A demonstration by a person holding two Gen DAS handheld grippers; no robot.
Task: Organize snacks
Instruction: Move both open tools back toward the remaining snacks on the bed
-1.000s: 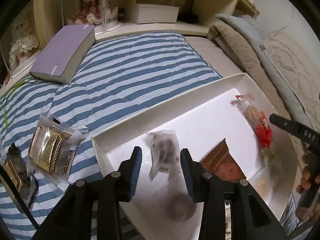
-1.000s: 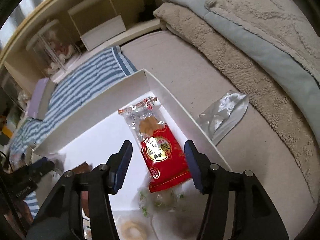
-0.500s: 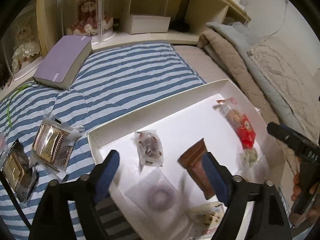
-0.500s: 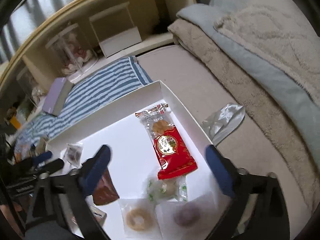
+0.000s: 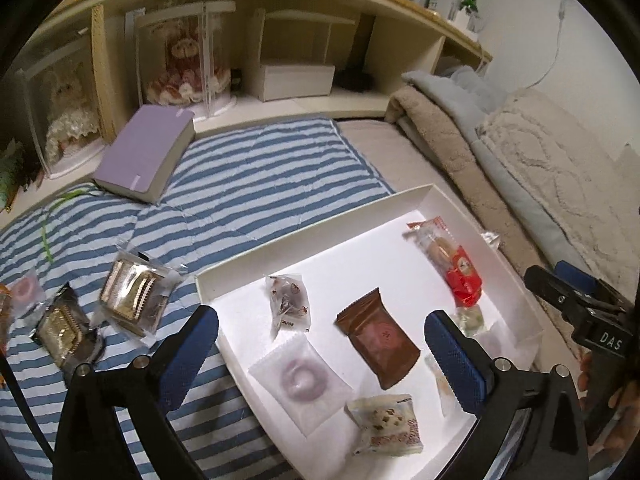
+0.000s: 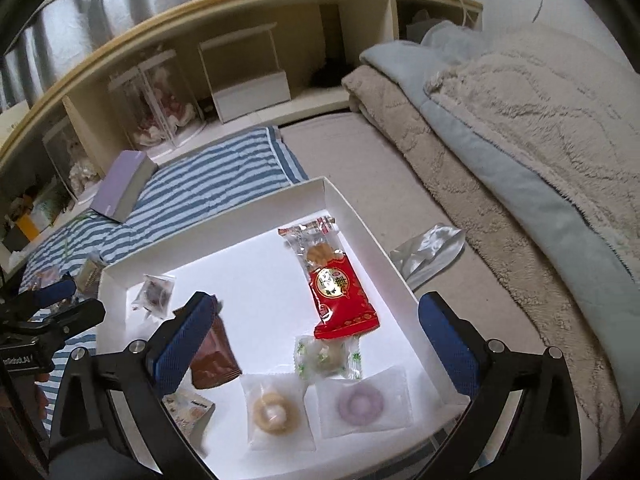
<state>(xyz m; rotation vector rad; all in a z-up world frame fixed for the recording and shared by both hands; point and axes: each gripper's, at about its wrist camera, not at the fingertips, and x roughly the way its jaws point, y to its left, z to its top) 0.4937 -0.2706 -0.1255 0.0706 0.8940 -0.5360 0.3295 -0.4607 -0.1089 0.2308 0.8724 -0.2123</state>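
a: left wrist view. left gripper (image 5: 322, 354) wide, jaws just opened, nothing pinched; brown packet (image 5: 378, 342) and clear pouch (image 5: 289, 303) lie loose in the white box (image 5: 304, 240) below the gap.
b: leftovers?
a: two gold-tray snacks (image 5: 134, 294) on the striped quilt (image 5: 248, 184), outside the box, left of the left jaw. long axis slanted, near end toward the box corner. more small packs at far left edge, too small to name.
b: right wrist view?
a: right gripper (image 6: 312, 346) also wide, empty, hanging over the box. red packet (image 6: 340, 290) flat inside, lengthwise away from the camera, touching nothing of the jaws. ring snacks (image 6: 362, 402) and green-print candy (image 6: 326, 358) by the near wall.
b: stray on that side?
a: silver wrapper (image 6: 430, 250) on the beige sheet, just beside the box's right wall, long axis angled up-right. probably empty, can't confirm.
b: nearer hand for the gold trays?
a: left, clearly. likely needs a swing left and a wrist roll to square across the short side.
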